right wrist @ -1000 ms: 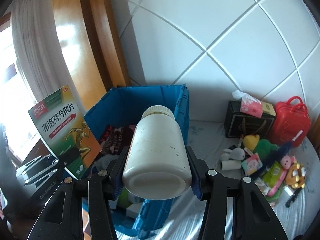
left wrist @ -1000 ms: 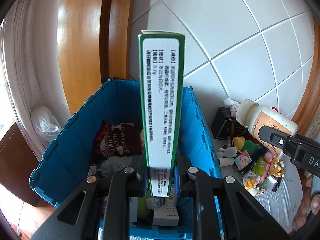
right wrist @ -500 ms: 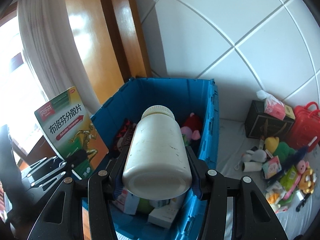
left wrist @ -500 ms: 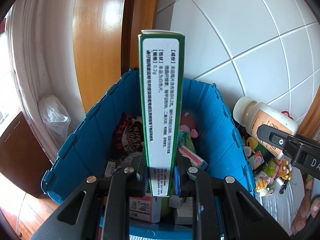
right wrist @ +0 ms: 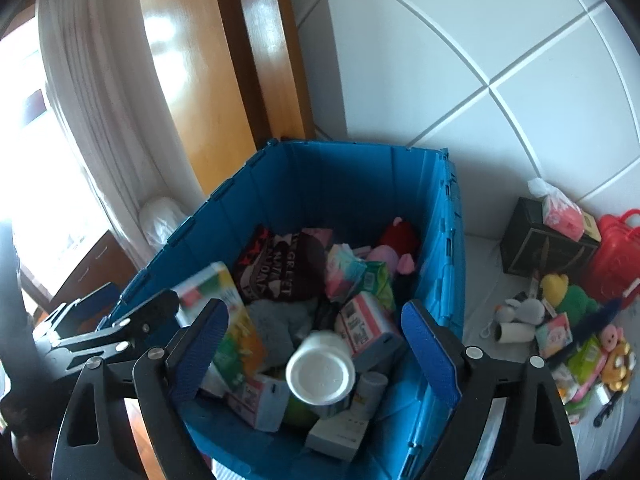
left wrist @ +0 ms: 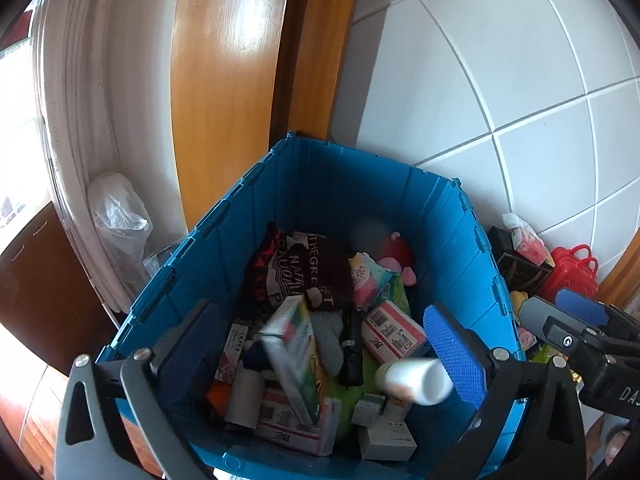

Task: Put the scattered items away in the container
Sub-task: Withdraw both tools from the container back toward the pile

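Note:
Both views look down into the blue crate (left wrist: 248,216) (right wrist: 440,240), which holds several boxes, cloth and plush toys. My left gripper (left wrist: 318,316) is opening over it with nothing between its pads. The green medicine box (left wrist: 296,356) (right wrist: 224,320) is blurred and tilted, loose among the crate's contents. My right gripper (right wrist: 316,308) is opening too, and the white bottle (right wrist: 320,372) (left wrist: 412,376) is free below its pads, blurred, inside the crate. Each gripper shows at the other view's edge: the right gripper (left wrist: 560,312) and the left gripper (right wrist: 124,304).
Right of the crate, on a white surface, lie scattered toys (right wrist: 568,328), a black tissue box (right wrist: 536,248) and a red case (right wrist: 616,256). A white plastic bag (left wrist: 116,208), a curtain and a wooden door frame stand left of the crate. A tiled wall is behind.
Both grippers have come forward over the crate and opened. The green box left the left gripper and the white bottle left the right one; both now sit lower, inside the crate.

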The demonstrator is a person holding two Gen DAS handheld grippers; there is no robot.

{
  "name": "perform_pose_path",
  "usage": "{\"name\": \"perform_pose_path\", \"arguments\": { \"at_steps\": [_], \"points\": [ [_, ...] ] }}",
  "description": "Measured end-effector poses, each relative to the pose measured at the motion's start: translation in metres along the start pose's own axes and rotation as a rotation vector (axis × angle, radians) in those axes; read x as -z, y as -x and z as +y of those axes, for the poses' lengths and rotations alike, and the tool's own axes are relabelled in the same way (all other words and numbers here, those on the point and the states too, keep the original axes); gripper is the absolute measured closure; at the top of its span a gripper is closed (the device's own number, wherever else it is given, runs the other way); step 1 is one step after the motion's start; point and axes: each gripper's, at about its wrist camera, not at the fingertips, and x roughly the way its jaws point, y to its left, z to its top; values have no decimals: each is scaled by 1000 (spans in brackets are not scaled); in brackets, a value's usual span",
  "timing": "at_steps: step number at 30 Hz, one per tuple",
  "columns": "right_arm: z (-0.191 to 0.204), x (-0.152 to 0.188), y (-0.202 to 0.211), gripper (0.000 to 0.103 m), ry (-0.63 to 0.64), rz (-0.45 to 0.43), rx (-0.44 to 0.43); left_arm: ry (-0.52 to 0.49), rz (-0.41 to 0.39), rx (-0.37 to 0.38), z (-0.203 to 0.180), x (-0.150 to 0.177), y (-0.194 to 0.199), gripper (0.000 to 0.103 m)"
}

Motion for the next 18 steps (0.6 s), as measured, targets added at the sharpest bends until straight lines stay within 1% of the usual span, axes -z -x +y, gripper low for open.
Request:
{"name": "perform_pose_path", "arguments": {
  "at_steps": [2, 12, 18],
  "points": [
    [-2, 1, -1, 14, -5, 4, 4, -2, -1, -8, 0, 0, 0, 0],
    [-7, 5, 5, 13, 0, 4, 3, -8, 0, 5, -6, 4, 0, 0],
    [-14, 9, 15, 11, -2, -8, -1, -20, -8, 12, -21, 7, 9, 0]
  ]
}}
